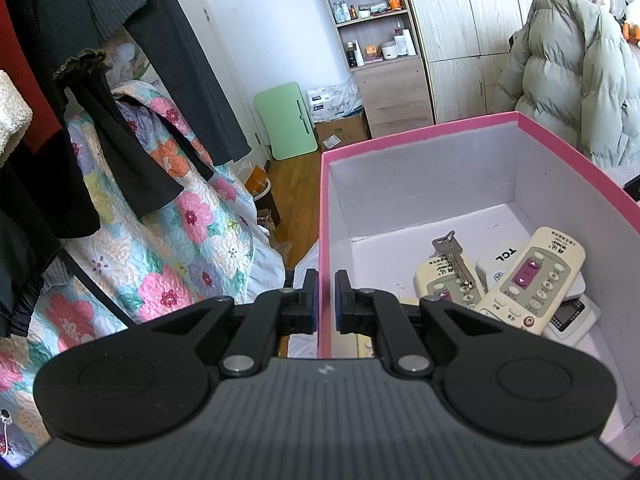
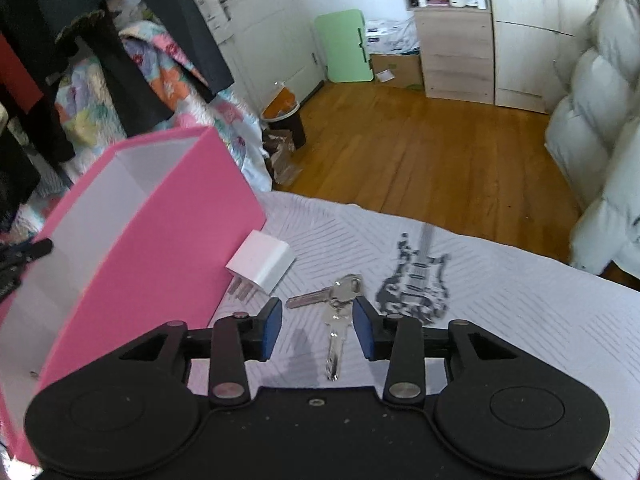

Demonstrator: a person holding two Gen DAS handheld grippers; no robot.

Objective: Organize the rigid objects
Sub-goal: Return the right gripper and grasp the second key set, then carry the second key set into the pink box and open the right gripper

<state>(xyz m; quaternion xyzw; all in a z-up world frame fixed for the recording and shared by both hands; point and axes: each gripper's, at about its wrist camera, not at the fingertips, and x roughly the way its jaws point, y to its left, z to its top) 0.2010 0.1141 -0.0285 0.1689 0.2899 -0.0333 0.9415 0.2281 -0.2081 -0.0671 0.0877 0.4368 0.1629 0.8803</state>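
Left wrist view: gripper (image 1: 327,300) apparently pinches box wall (image 1: 324,216), contact hidden.

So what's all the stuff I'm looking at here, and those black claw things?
box: one, pink outside, white inside, on the bed cover
remotes: at least three, cream and white, piled in the box
key in box: one, silver, on the remotes
keys: one bunch, silver, on the cover beside the box
plug: one, white, against the box's outer wall
cover: one, white with a guitar print
jacket: one, pale green, at right
shelf: one, wooden, with bottles, far wall
floor: brown wood
left hand-held gripper: black, clamped on the box wall
right hand-held gripper: black, open around the keys
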